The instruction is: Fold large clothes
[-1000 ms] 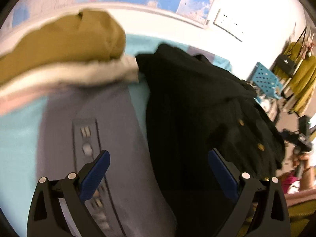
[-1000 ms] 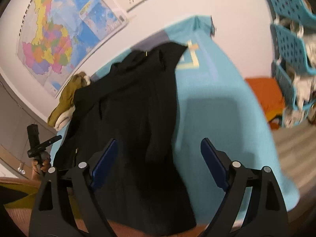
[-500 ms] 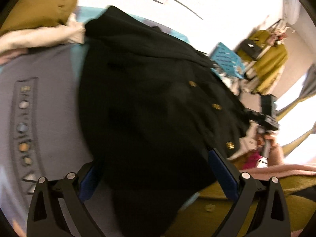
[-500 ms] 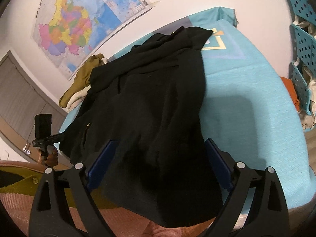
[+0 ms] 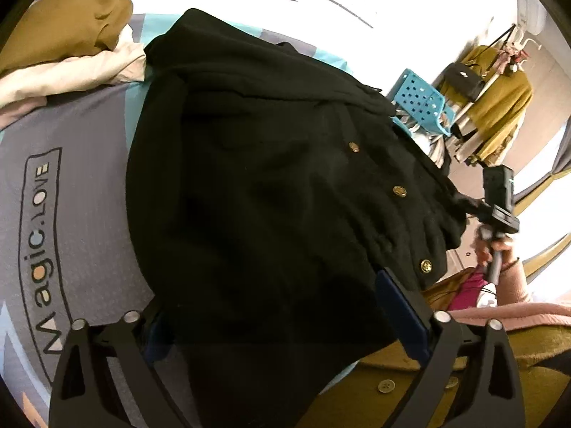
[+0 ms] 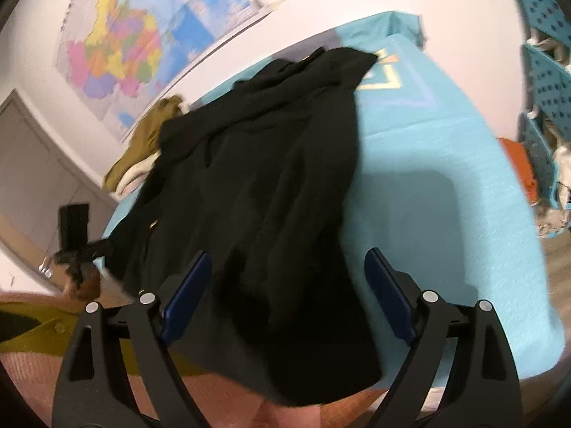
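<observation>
Most of the bed is taken up by the black coat [image 5: 271,185] sprawled across the middle, so there's not much room straight ahead for the left gripper [image 5: 282,314], whose wide-open fingers sit right at its near hem. Far left corner is blocked by a pile of clothes [image 5: 71,46], mustard on top of cream, touching the coat's edge. The grey printed sheet [image 5: 71,185] to the left of the coat is bare and easy to reach. On the right side, the teal bedspread [image 6: 446,185] is wide open beside the coat. Blue baskets [image 6: 546,82] crowd the far right past the bed's edge.
</observation>
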A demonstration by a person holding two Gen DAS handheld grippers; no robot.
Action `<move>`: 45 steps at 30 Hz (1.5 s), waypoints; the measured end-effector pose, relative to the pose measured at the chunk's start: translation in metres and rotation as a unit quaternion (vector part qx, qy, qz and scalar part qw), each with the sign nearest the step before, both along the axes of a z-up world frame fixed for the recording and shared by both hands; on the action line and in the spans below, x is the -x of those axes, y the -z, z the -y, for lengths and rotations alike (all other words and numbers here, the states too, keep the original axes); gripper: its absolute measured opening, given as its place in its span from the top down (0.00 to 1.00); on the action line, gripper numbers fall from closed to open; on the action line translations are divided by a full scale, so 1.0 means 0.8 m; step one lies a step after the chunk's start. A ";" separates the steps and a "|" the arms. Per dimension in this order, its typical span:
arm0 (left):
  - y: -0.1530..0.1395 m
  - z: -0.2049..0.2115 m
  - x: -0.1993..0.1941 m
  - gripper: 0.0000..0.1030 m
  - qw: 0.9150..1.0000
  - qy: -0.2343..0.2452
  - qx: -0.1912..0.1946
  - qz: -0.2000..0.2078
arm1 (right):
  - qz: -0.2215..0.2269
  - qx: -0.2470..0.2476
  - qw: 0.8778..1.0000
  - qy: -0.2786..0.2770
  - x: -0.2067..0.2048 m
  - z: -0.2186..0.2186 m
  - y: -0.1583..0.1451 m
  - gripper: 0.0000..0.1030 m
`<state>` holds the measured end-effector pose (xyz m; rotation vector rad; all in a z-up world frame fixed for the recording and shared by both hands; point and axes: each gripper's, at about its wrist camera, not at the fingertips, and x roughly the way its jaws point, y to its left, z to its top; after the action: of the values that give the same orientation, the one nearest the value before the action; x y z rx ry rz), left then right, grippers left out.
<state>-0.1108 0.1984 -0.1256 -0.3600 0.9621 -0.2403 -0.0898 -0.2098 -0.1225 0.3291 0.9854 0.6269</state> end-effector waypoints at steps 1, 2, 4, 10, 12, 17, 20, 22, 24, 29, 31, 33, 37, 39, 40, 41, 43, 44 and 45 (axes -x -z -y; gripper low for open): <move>-0.001 -0.002 -0.001 0.23 1.000 -0.005 0.000 -0.001 | 0.000 -0.003 1.000 -0.014 0.003 -0.005 0.000 0.22; -0.002 -0.004 -0.002 0.37 1.000 -0.008 0.000 0.002 | 0.001 -0.008 1.000 -0.024 0.006 -0.009 0.001 0.27; -0.011 -0.006 0.001 0.73 1.000 -0.014 -0.020 0.019 | -0.009 -0.024 0.999 -0.020 0.004 -0.006 0.006 0.33; -0.001 -0.024 -0.001 0.21 1.000 -0.020 0.012 -0.005 | -0.015 -0.046 0.999 -0.014 0.003 -0.012 0.009 0.36; 0.000 -0.015 -0.001 0.21 1.000 -0.012 0.007 0.001 | -0.027 -0.072 0.997 -0.024 0.003 -0.019 0.012 0.53; -0.006 -0.015 -0.002 0.86 0.999 -0.036 0.013 0.007 | -0.028 -0.122 0.992 -0.021 0.006 -0.034 0.005 0.86; -0.028 -0.034 0.009 0.94 0.996 -0.050 0.070 0.031 | 0.021 -0.159 0.987 -0.015 0.025 -0.028 -0.036 0.89; -0.046 -0.044 0.019 0.95 0.993 -0.054 0.092 0.054 | 0.056 -0.161 0.985 -0.020 0.041 -0.028 -0.066 0.91; -0.065 -0.052 0.029 0.95 0.990 -0.061 0.108 0.072 | 0.081 -0.173 0.981 -0.029 0.055 -0.029 -0.090 0.91; -0.110 -0.081 0.069 0.96 0.979 -0.097 0.123 0.128 | 0.117 -0.191 0.973 -0.057 0.091 -0.040 -0.122 0.92; -0.116 -0.092 0.083 0.97 0.974 -0.107 0.137 0.147 | 0.108 -0.175 0.977 -0.051 0.094 -0.041 -0.116 0.92; -0.113 -0.104 0.087 0.97 0.972 -0.125 0.137 0.147 | 0.072 -0.166 0.983 -0.037 0.092 -0.035 -0.092 0.91; -0.092 -0.104 0.067 0.97 0.975 -0.113 0.153 0.113 | 0.051 -0.163 0.985 -0.033 0.093 -0.031 -0.078 0.91; -0.080 -0.100 0.053 0.96 0.980 -0.098 0.141 0.098 | 0.058 -0.155 0.985 -0.041 0.093 -0.038 -0.083 0.91; -0.070 -0.099 0.047 0.93 0.982 -0.093 0.138 0.085 | 0.059 -0.151 0.986 -0.045 0.092 -0.041 -0.084 0.91; -0.060 -0.100 0.044 0.81 0.983 -0.091 0.141 0.071 | 0.059 -0.148 0.986 -0.047 0.091 -0.043 -0.084 0.91; -0.038 -0.100 0.039 0.60 0.986 -0.087 0.138 0.039 | 0.055 -0.143 0.987 -0.045 0.088 -0.043 -0.083 0.91; -0.029 -0.099 0.038 0.49 0.987 -0.090 0.128 0.024 | 0.051 -0.146 0.987 -0.042 0.088 -0.042 -0.079 0.91; -0.021 -0.100 0.037 0.47 0.988 -0.092 0.125 0.013 | 0.048 -0.148 0.987 -0.042 0.087 -0.042 -0.076 0.91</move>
<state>-0.1404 0.2780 -0.1091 -0.6714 0.8681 -0.1980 -0.1593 -0.1763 -0.0615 0.5167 0.8159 0.8610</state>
